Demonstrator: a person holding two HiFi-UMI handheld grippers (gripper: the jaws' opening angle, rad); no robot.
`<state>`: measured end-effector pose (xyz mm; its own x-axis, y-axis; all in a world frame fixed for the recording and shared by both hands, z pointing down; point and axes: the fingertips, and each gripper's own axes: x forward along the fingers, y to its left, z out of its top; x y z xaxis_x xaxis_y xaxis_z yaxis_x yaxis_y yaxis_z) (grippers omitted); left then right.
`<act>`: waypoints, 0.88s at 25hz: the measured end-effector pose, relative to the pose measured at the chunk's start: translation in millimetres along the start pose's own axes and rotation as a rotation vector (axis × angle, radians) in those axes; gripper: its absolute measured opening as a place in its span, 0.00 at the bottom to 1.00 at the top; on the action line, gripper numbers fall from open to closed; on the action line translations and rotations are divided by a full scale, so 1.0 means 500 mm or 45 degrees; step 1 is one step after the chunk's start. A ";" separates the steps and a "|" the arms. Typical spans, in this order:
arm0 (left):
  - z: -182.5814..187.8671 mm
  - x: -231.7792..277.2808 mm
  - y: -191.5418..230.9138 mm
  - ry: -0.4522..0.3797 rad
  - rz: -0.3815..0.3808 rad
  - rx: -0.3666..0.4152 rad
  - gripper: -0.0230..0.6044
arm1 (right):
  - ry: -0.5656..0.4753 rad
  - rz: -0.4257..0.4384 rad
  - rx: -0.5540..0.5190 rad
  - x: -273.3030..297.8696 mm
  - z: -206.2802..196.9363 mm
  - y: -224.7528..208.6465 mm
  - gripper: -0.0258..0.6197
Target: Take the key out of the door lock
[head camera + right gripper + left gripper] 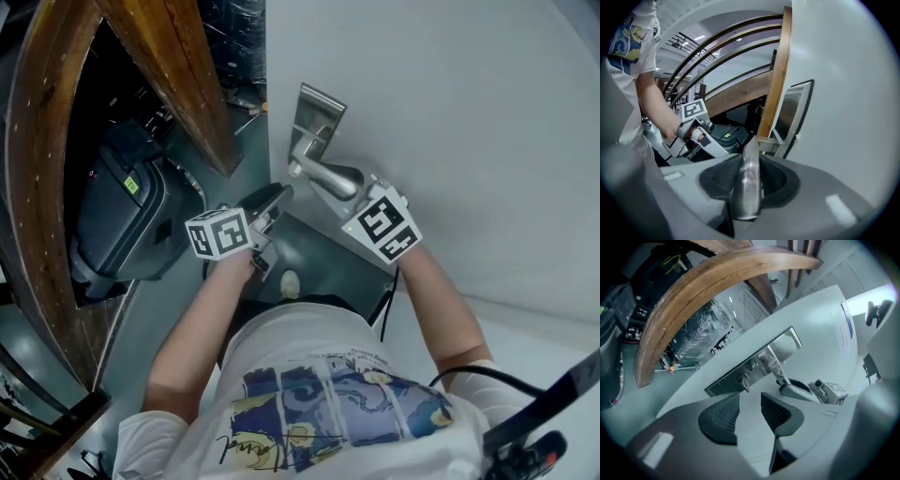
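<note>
One key (744, 380) sits in the keyhole of the single metal lock plate (723, 382) on the white door (450, 112), beside the root of the one lever handle (333, 178). The left claw (750, 411) is released, with nothing between its jaws, and points at the key from just short of it. The right claw (747, 180) is clenched on the lever handle. Each of the two claws carries one cube with square markers. Faint reddish print on the door and a yellow-green label (131, 185) on a black machine are too small to read.
</note>
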<state>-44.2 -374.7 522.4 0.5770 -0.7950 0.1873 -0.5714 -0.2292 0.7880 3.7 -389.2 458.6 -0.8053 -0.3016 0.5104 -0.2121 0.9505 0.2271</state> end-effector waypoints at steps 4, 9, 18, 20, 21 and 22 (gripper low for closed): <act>0.007 0.034 0.008 -0.054 -0.073 -0.203 0.32 | 0.000 0.008 0.004 0.001 0.002 0.001 0.22; 0.021 0.063 0.014 -0.098 -0.124 -0.329 0.32 | -0.003 0.013 0.015 0.000 0.005 0.003 0.22; 0.034 0.095 0.011 -0.143 -0.234 -0.530 0.15 | -0.001 0.026 0.023 0.002 0.008 0.008 0.22; 0.034 0.096 0.006 -0.150 -0.259 -0.603 0.09 | 0.001 0.024 0.025 0.002 0.007 0.009 0.22; 0.033 0.096 0.006 -0.151 -0.270 -0.627 0.09 | 0.002 0.022 0.027 0.002 0.007 0.009 0.22; 0.032 0.096 0.007 -0.151 -0.281 -0.644 0.08 | 0.001 0.019 0.030 0.002 0.006 0.009 0.22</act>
<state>-27.7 -422.8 524.7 0.5646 -0.8233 -0.0581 -0.0767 -0.1224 0.9895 -0.1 -385.0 457.6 -0.8080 -0.2872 0.5144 -0.2126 0.9564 0.2000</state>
